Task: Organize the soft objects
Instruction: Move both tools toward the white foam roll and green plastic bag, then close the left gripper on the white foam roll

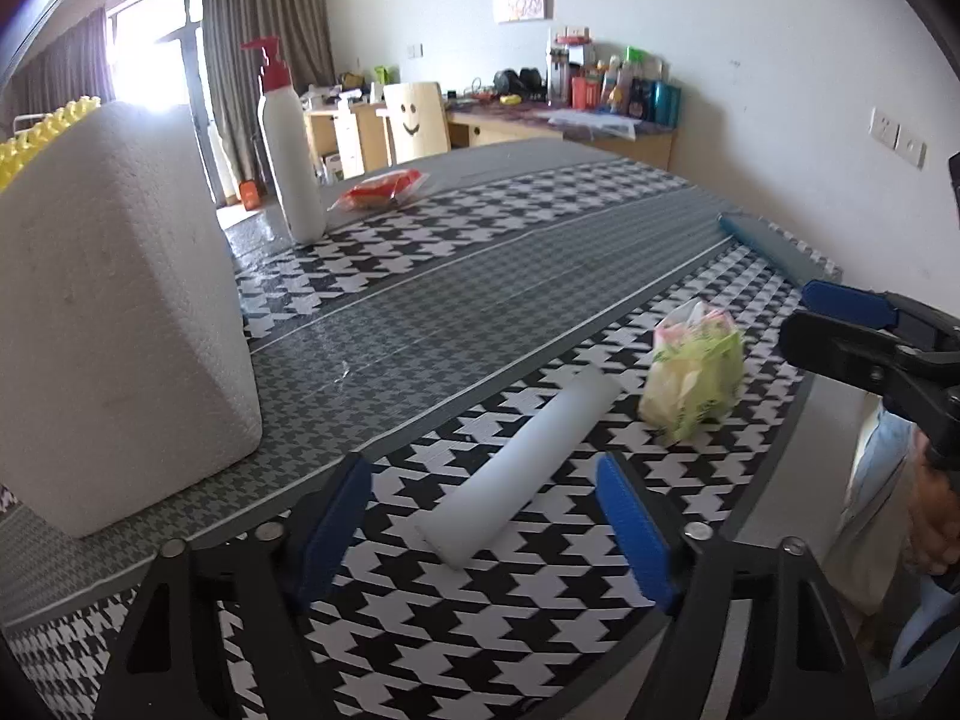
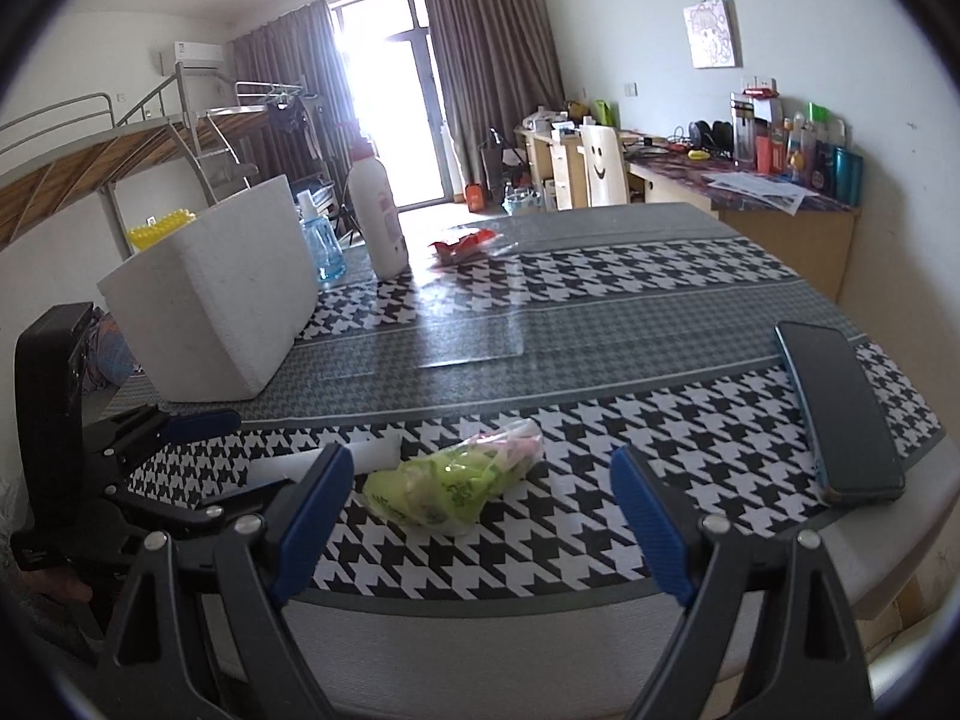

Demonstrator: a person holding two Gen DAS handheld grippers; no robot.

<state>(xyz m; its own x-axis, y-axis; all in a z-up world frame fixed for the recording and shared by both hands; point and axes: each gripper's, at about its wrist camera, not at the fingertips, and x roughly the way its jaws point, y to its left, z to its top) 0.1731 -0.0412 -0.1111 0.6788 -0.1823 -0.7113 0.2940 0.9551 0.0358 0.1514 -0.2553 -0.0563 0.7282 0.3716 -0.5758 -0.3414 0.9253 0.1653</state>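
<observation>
1. Tongs on the left (image 1: 480, 516) stand spread, blue pads on either side of the near end of a white foam roll (image 1: 522, 474) lying on the counter (image 1: 420, 312); the pads do not press it.
2. Tongs on the right (image 2: 480, 516) stand spread and empty, pointing at a green-and-pink plastic packet (image 2: 450, 480) just beside the roll.
3. White foam box (image 1: 114, 312) stands to the left; a yellow spiky item (image 2: 159, 228) shows above its rim.
4. Pump bottle (image 1: 288, 138), red packet (image 1: 381, 187) and blue bottle (image 2: 321, 240) sit farther back.
5. Phone (image 2: 840, 414) lies near the right edge.
</observation>
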